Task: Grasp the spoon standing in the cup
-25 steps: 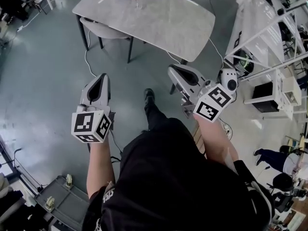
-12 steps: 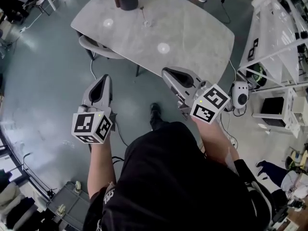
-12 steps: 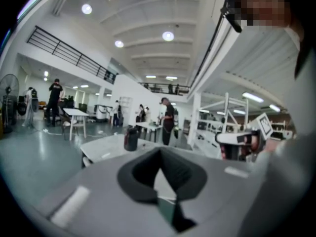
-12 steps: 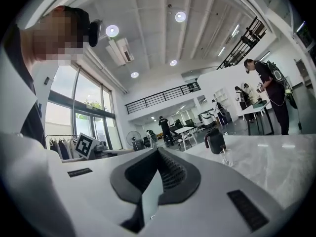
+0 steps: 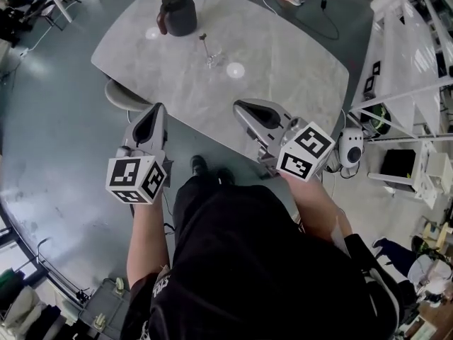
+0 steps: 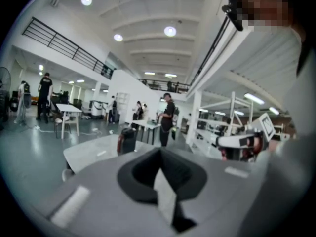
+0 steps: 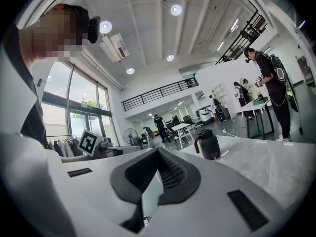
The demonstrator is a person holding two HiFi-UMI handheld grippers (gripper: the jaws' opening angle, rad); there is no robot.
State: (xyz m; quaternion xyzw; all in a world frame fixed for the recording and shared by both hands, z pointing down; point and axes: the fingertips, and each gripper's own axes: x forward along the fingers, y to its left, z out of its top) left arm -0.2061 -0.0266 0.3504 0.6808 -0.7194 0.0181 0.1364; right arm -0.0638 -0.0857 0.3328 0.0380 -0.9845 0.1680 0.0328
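Hanging by the lower edge of the grey table [image 5: 283, 62], mid-frame, the left gripper [image 5: 156, 110] and the right gripper [image 5: 239, 105] are being held with fingers pressed together on nothing (probably because the target is well apart from both). The spoon [image 5: 206, 47] is being propped upright by its clear cup [image 5: 213, 60], upper centre of the frame, near a dark jug [image 5: 177, 11].

Left gripper [image 5: 157, 110] jaws closed and empty, right gripper [image 5: 239, 105] jaws closed and empty, both pointing forward
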